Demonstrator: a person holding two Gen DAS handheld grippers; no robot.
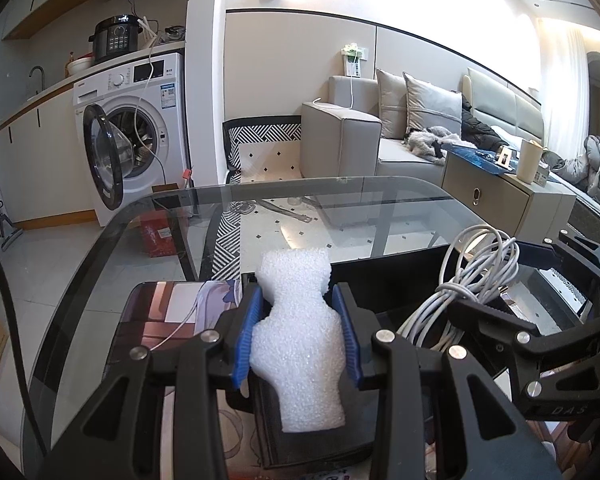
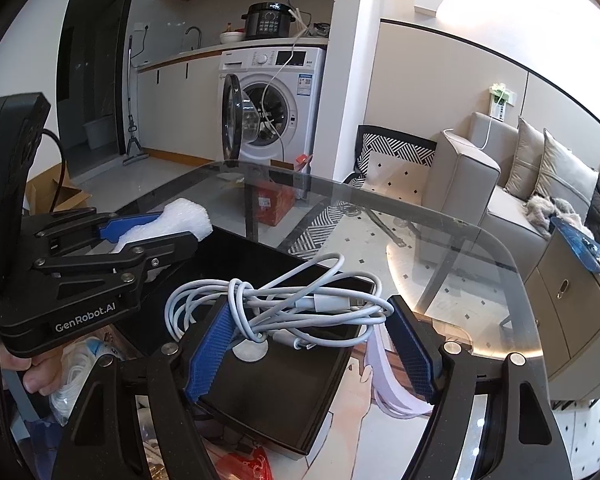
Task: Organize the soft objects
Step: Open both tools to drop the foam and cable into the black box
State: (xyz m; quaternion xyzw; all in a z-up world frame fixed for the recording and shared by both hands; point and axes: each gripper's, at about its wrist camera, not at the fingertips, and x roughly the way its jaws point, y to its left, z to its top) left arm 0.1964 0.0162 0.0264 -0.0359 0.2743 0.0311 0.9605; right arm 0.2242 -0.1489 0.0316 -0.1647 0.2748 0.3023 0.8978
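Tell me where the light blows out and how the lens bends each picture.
Left wrist view: the curtained window at upper right is blown out white, and the glass table edge bows into an arc. Right wrist view: the ceiling arch is overexposed, the wall lines curve, and black vignette fills the corners.

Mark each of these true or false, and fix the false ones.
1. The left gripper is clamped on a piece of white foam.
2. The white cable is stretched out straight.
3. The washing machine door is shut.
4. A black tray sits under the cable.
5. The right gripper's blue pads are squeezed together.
1. True: the left gripper pinches the white foam between its blue pads.
2. False: the white cable is bundled in loops.
3. False: the washing machine door hangs open.
4. True: the black tray lies beneath it, on the glass table.
5. False: the right gripper stands apart, with the cable between its pads.
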